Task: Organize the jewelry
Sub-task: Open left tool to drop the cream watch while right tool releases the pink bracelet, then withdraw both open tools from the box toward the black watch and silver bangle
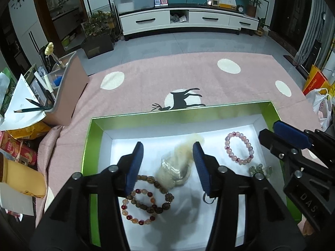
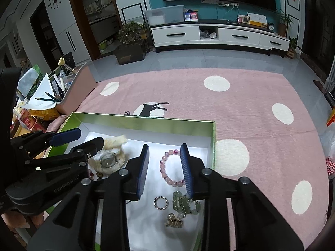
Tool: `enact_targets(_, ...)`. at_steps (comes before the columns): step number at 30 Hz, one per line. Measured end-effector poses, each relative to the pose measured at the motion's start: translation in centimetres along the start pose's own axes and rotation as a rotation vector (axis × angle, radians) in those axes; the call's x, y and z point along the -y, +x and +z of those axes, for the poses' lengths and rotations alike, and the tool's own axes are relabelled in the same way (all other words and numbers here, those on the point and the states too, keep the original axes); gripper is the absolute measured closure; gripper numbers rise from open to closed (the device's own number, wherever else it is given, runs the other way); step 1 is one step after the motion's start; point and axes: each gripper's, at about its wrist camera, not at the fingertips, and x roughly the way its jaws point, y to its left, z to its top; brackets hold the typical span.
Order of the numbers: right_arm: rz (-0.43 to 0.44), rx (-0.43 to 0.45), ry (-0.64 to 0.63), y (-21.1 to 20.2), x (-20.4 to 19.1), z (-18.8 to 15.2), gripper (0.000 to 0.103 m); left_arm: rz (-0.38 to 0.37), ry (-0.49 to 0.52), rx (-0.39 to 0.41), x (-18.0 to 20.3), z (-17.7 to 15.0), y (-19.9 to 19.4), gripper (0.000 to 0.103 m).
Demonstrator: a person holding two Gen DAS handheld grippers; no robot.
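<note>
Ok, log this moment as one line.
left gripper: open over pale pouch | right gripper: open over pink bead bracelet | both bead pieces lie in green box | nothing held

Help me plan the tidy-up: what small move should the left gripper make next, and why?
Probably lift the left gripper clear. Its jaws stand open on either side of the pale pouch with the clear bangle, not pressing it, and the pouch already lies inside the green box beside the beaded bracelets.
</note>
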Motion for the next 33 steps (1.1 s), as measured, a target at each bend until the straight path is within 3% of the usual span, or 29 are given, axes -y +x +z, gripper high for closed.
enact_targets(14,0.027,0.091,0.027,-7.6,0.9,-2.8,0.064,0.022,0.032,0.059,0.4,-2.5,-5.6,0.041)
enact_targets(27,0.046,0.113,0.031,-12.1,0.8,-6.7,0.062,0.003,0.049,0.095,1.4,-6.9,-10.5,0.038)
enact_targets(33,0.050,0.096,0.015,-13.2,0.1,-8.9,0.056,-0.012,0.036,0.096,1.4,-9.0,-12.1,0.029)
